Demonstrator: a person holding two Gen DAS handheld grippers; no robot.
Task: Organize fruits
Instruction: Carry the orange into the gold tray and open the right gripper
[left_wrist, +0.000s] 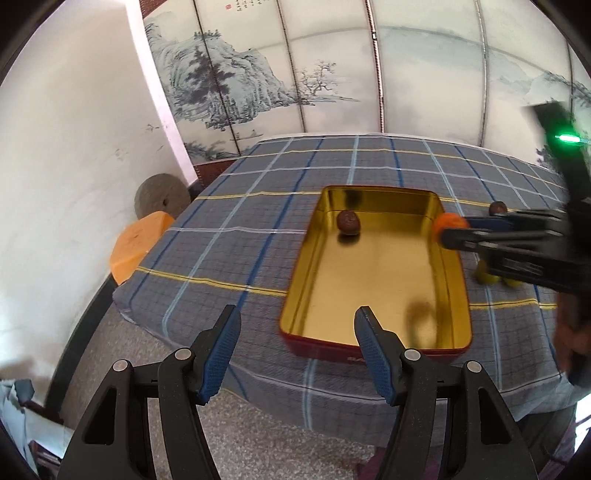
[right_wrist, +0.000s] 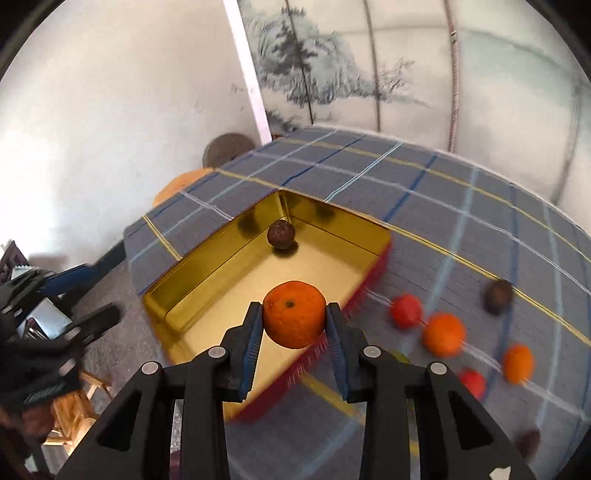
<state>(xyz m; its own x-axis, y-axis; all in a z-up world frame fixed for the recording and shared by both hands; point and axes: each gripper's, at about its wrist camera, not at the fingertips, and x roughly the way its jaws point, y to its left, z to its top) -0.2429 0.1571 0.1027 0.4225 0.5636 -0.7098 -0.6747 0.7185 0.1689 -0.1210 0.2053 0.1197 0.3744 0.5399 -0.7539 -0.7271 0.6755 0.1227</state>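
Observation:
A gold-lined tin with red sides (left_wrist: 380, 280) sits on the plaid tablecloth and holds one dark brown fruit (left_wrist: 348, 222). My right gripper (right_wrist: 293, 321) is shut on an orange (right_wrist: 294, 314) and holds it above the tin's (right_wrist: 221, 295) right edge; the brown fruit (right_wrist: 281, 233) lies beyond it. In the left wrist view the orange (left_wrist: 448, 224) shows at the tin's right rim. My left gripper (left_wrist: 295, 325) is open and empty, off the table's near edge, in front of the tin.
Loose on the cloth right of the tin lie two oranges (right_wrist: 443, 334), two red fruits (right_wrist: 405, 311) and a dark fruit (right_wrist: 496, 296). Yellow fruits (left_wrist: 487, 277) show under the right gripper. An orange stool (left_wrist: 138, 243) stands left of the table.

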